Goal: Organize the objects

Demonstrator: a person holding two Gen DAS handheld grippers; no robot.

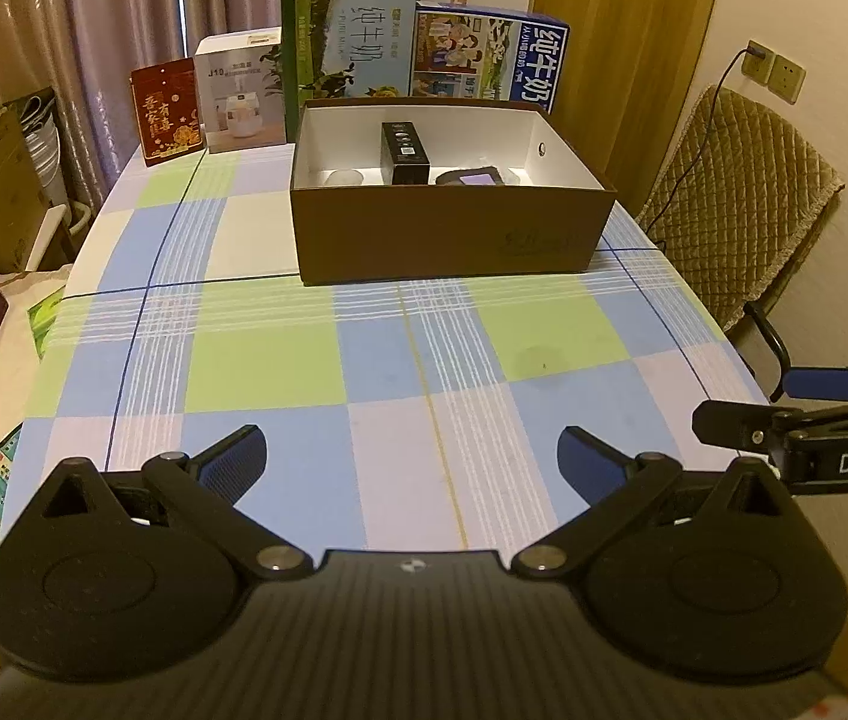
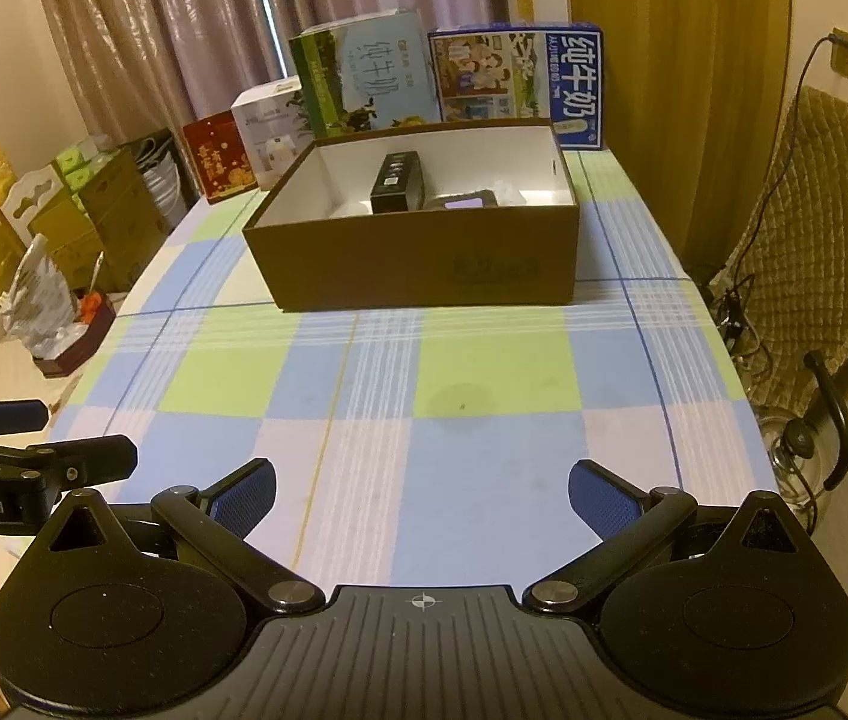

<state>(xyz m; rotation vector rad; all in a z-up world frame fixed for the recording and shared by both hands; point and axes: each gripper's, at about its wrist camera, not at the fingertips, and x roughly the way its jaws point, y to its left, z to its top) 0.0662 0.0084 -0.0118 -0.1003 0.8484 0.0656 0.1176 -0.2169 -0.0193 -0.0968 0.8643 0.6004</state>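
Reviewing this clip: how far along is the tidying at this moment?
Looks done or nearly so: the brown box already holds a black carton, a dark item with a purple face and something white. In hand: nothing; the left gripper and the right gripper are both open and empty. Left: no loose items show on the checked tablecloth; only upright boxes behind.

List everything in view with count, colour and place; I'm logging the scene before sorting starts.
Open box: 1, brown, mid table.
Small box: 1, black, inside open box.
Dark pouch: 1, purple patch, inside, right of black box.
Milk cartons: 2, green and blue, back edge.
White box: 1, back left.
Red box: 1, leftmost.
Tablecloth: 1, blue-green checked.
Chair: 1, tan, right.
Left gripper: open.
Right gripper: open.
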